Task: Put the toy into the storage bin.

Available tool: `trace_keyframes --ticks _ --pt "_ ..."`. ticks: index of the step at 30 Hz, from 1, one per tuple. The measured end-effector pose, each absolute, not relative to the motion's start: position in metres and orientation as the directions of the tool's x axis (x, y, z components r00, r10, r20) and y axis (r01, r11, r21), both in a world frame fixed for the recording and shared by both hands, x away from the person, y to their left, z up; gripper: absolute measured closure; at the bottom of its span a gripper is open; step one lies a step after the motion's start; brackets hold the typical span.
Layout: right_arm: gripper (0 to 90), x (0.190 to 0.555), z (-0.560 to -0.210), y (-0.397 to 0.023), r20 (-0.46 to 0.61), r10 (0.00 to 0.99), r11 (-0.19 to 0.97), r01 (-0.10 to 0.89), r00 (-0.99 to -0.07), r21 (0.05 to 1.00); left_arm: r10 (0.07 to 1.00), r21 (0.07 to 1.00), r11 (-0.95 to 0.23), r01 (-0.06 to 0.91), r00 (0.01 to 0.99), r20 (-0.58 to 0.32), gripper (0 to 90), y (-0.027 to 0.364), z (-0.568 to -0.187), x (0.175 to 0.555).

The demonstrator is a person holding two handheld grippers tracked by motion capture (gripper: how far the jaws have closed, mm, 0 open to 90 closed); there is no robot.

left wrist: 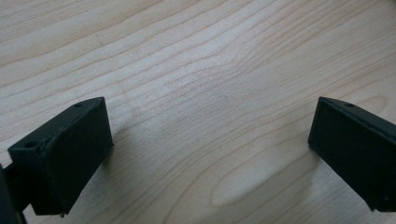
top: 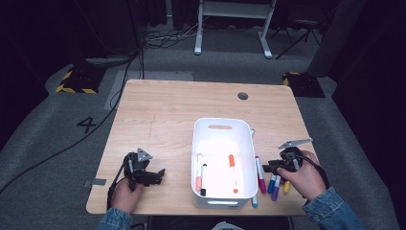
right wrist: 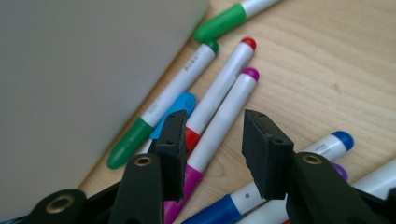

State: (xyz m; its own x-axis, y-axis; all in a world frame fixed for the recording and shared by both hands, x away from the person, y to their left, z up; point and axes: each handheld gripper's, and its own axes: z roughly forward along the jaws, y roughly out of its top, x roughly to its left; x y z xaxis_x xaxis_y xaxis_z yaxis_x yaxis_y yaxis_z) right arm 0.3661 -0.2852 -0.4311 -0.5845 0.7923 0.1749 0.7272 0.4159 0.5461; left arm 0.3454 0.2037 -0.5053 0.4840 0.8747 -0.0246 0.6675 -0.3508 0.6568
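The right gripper (right wrist: pixel 210 149) hangs low over a loose cluster of markers on the worktop (top: pixel 163 115), just right of the white bin (top: pixel 197 143). Its fingers (right wrist: pixel 173 149) are narrowly parted and straddle the magenta marker (right wrist: pixel 219 126) without the pads pressing on it. In the right gripper view that marker's long axis runs diagonally, the magenta cap at lower left under the fingers and the small magenta end plug pointing to the upper right. In the high view the magenta marker (top: pixel 261 175) lies roughly parallel to the bin's right wall, close beside it.

A red marker (right wrist: pixel 224 84) lies alongside it, nearly touching and pointing the same way. A green marker (right wrist: pixel 163 107) rests closer to the bin wall. A light-blue cap (right wrist: pixel 180 105) peeks out between the green and the red marker. Blue markers (right wrist: pixel 327 144) lie at the lower right, angled across.

Inside the bin, the high view shows a salmon-pink marker (top: pixel 198 172), a black marker (top: pixel 203 179) and an orange marker (top: pixel 233 172), all lengthwise toward the near wall.

The left gripper (top: pixel 143 172) sits at the worktop's near left, well apart from the bin. The left gripper view shows its fingers (left wrist: pixel 70 154) spread wide over bare wood grain, with nothing between them.
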Motion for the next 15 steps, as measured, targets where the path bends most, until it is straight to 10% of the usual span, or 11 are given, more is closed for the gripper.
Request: trace_keyframes --ticks 15 --pt "66.9 0.378 -0.463 -0.276 0.185 0.81 0.429 0.778 -0.556 0.459 0.875 0.657 -0.351 0.667 0.484 -0.024 0.0 0.204 -0.505 0.345"
